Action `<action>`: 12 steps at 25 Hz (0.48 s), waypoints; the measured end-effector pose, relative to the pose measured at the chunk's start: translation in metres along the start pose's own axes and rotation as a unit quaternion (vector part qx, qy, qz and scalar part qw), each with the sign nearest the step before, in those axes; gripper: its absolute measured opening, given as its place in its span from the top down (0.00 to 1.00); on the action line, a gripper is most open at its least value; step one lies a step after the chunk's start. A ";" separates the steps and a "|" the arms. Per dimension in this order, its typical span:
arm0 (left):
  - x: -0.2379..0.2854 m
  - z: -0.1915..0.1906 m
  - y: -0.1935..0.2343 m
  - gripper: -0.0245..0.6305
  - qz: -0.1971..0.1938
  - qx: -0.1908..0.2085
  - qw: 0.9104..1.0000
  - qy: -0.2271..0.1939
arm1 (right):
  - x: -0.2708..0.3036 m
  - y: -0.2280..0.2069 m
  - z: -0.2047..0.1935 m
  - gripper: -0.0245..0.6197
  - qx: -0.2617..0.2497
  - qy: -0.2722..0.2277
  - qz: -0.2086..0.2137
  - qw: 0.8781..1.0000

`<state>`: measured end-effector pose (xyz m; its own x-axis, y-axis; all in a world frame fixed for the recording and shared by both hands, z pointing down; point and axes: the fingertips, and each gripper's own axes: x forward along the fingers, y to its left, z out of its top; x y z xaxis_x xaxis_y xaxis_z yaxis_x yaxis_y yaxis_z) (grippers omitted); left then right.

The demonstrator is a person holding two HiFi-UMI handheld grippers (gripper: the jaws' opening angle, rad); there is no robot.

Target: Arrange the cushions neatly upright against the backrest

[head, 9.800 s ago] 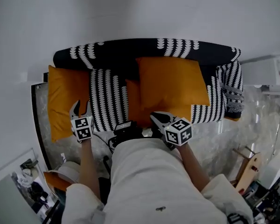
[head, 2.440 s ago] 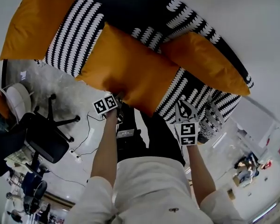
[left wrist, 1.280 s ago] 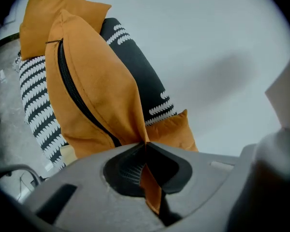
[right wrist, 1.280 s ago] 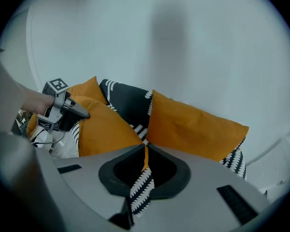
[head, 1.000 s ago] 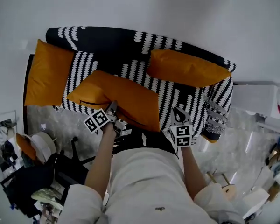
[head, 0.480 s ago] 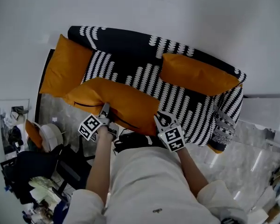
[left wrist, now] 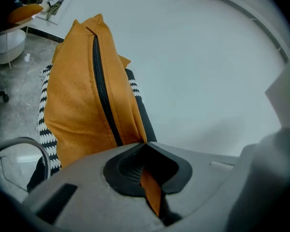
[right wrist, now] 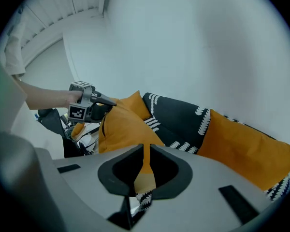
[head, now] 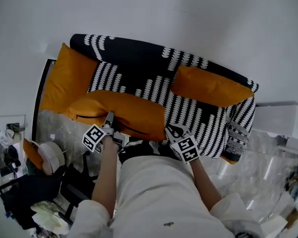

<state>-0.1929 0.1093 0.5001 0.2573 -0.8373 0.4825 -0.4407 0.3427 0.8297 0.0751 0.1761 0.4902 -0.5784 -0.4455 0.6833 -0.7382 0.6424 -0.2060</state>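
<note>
Cushion (head: 124, 112) held up by two corners
Soft, light, likely sagging; its edge nipped between narrow jaws of left gripper (head: 110, 118) and right gripper (head: 172, 130).

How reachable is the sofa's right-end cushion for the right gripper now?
Probably not yet: the right gripper is shut on the middle cushion, shared with the left gripper. Once released, the seat toward the right-end cushion looks unobstructed.

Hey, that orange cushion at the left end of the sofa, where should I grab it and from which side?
Likely the near corner of that end cushion, approached from the front of the sofa. Its broad face is too wide for the jaws; the thin edge pinches easily, as the left gripper does on the middle cushion.
</note>
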 end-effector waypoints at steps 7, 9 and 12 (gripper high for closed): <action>0.042 0.048 0.013 0.94 0.001 0.001 1.000 0.028 | 0.044 0.012 0.046 0.93 0.050 0.003 -0.053 0.997; 0.059 0.063 0.014 0.94 -0.003 -0.007 0.999 0.035 | 0.054 0.011 0.054 0.93 0.059 0.007 -0.070 0.996; 0.081 0.081 0.022 0.94 -0.003 -0.036 0.999 0.040 | 0.064 0.015 0.062 0.93 0.073 0.015 -0.092 0.993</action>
<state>-0.2516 0.0146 0.5345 0.3291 -0.8039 0.4954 -0.3769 0.3692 0.8495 0.0056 0.1183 0.4881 -0.4210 -0.5270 0.7383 -0.8736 0.4546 -0.1736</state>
